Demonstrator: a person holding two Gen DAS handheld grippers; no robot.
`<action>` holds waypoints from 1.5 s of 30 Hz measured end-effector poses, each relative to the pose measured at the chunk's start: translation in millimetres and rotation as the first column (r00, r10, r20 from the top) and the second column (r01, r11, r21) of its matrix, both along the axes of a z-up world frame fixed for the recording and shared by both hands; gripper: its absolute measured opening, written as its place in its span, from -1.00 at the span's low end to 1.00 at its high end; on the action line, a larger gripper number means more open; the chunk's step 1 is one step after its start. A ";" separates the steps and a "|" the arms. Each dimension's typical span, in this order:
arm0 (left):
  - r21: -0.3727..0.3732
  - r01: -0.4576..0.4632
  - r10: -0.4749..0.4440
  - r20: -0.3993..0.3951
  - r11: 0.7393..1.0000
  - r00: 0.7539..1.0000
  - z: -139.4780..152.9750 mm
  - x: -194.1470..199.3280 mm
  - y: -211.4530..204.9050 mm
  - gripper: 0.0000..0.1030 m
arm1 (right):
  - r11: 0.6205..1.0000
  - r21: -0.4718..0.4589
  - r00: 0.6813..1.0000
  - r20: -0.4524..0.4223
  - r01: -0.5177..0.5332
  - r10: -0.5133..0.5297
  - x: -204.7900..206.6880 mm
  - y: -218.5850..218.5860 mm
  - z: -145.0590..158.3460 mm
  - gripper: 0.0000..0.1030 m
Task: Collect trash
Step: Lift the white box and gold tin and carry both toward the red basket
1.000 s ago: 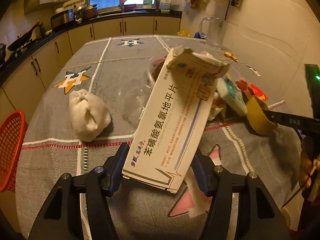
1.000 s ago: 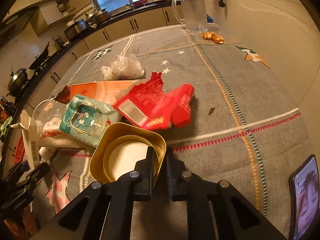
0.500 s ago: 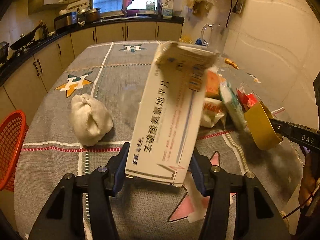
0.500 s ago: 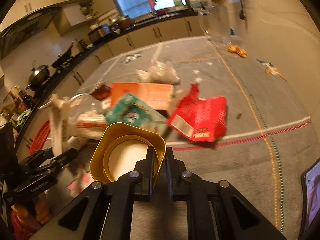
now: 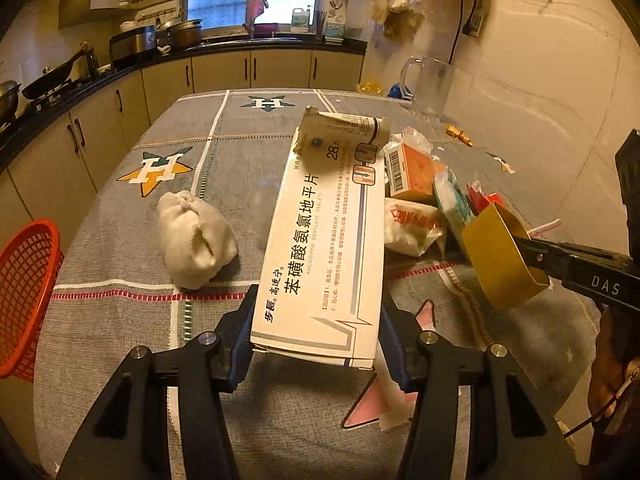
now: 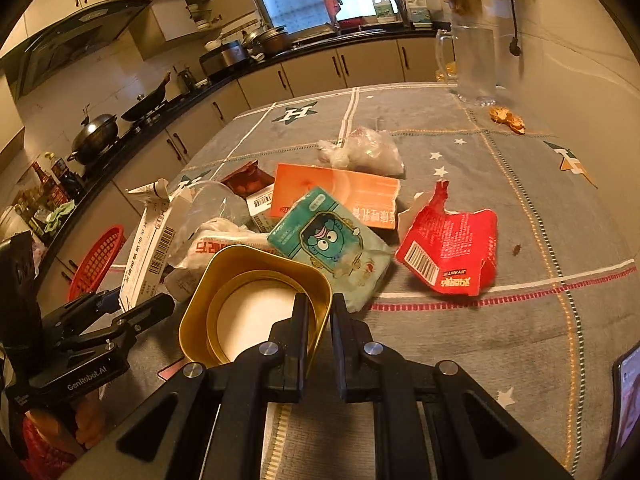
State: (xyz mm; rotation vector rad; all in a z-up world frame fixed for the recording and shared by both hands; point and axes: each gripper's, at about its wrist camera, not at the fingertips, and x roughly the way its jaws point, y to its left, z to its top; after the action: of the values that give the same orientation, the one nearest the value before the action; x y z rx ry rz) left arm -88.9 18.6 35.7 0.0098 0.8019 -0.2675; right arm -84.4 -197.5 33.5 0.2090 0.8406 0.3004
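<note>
left wrist: left tongs [image 5: 316, 328] clamp pill box [image 5: 324, 248] (upright); right tongs [image 6: 319, 312] pinch gold tin [image 6: 256, 304]

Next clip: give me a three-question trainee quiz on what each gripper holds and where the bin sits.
1. True or false: the left gripper holds a white medicine box.
2. The right gripper grips which? A) red wrapper B) gold container C) teal pack
3. Fill in: the red basket sits off the table's ___ edge in the left wrist view.

Key: 1 true; 2 B; 3 left.
</note>
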 end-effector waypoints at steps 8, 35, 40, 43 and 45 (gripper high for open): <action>-0.003 -0.017 0.017 0.033 1.000 0.999 2.8 -3.5 4.4 0.02 | 1.000 -0.001 1.000 -0.002 -0.003 0.003 0.5 0.0 -0.8 -0.78; -0.041 -0.243 0.246 0.126 0.969 0.961 40.5 -30.9 102.9 0.02 | 0.976 -0.012 0.974 0.062 -0.217 0.218 16.4 91.2 39.6 -0.77; -0.050 -0.335 0.338 0.130 0.941 0.932 40.8 -38.5 144.2 0.02 | 0.954 -0.015 0.952 0.068 -0.299 0.299 27.3 137.7 50.7 -0.77; -0.056 -0.385 0.389 0.127 0.921 0.912 39.4 -40.8 167.2 0.02 | 0.938 -0.022 0.935 0.071 -0.346 0.346 31.9 168.2 55.5 -0.77; -0.061 -0.421 0.426 0.120 0.905 0.897 37.3 -42.9 184.5 0.02 | 0.925 -0.017 0.922 0.063 -0.381 0.381 36.3 188.9 56.9 -0.77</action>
State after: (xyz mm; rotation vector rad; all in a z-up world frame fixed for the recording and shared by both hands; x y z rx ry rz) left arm -131.9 203.1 73.0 -0.1768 0.6485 0.1339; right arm -48.1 -8.5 90.4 0.0282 0.8143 0.6679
